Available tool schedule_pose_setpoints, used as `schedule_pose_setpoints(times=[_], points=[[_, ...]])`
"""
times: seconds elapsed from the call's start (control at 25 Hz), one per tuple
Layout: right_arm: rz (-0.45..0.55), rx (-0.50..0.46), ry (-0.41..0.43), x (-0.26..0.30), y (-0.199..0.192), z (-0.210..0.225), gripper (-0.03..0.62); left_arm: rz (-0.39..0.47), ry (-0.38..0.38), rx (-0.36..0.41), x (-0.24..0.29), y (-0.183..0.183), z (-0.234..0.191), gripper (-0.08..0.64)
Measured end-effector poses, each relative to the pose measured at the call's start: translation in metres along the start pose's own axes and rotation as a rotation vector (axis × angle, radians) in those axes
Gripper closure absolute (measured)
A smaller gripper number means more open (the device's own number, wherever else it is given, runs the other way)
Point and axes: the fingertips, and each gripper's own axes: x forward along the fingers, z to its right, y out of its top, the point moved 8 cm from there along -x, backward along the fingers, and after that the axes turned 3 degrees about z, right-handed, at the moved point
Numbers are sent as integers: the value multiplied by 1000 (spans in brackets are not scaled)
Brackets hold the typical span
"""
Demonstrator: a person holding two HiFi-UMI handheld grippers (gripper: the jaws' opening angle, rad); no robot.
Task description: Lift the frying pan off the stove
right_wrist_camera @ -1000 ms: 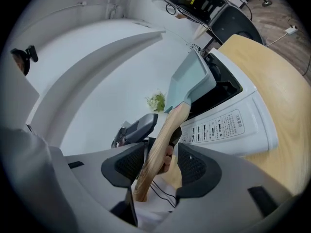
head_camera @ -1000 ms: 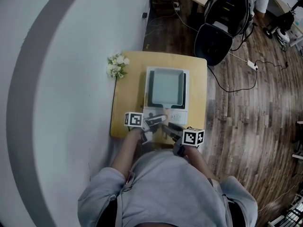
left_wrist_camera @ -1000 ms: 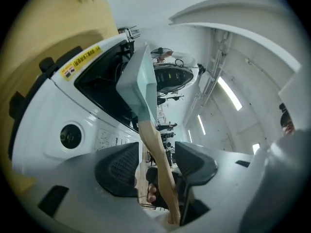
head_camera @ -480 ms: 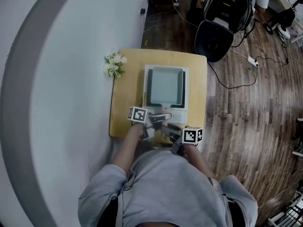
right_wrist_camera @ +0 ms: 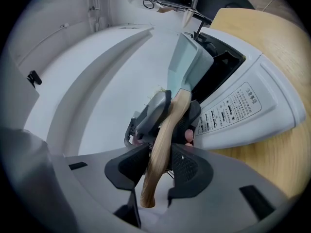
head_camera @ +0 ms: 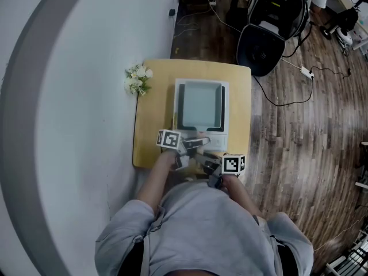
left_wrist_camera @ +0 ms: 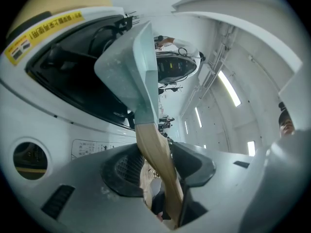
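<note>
A square pale grey frying pan point(head_camera: 200, 105) sits on a white single-burner stove point(head_camera: 225, 137) on a small wooden table point(head_camera: 150, 125). Its wooden handle point(head_camera: 196, 141) points toward me. My left gripper point(head_camera: 187, 148) reaches it from the left and my right gripper point(head_camera: 205, 158) from the right. In the left gripper view the handle point(left_wrist_camera: 156, 154) runs between the closing jaws of the left gripper point(left_wrist_camera: 158, 171), with a gap at one pad. In the right gripper view the right gripper point(right_wrist_camera: 158, 166) is closing, and its pads touch both sides of the handle point(right_wrist_camera: 163, 135). The pan point(right_wrist_camera: 189, 64) rests on the stove point(right_wrist_camera: 243, 106).
A small bunch of white flowers point(head_camera: 137, 78) lies at the table's left edge by the white wall. A black office chair point(head_camera: 270, 27) stands beyond the table on the wooden floor, with cables point(head_camera: 287, 96) trailing right. The stove's control panel point(right_wrist_camera: 228, 108) faces me.
Both grippers have drawn in a little toward the pan's handle, the left one moving right and nearer the stove. The pan stays on the stove.
</note>
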Motion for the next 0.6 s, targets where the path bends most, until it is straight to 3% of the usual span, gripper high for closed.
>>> schedule_pose_setpoints(times=[0.6], points=[[13, -7, 22, -1, -8, -3, 468, 45, 39, 99, -5, -7, 8, 396]])
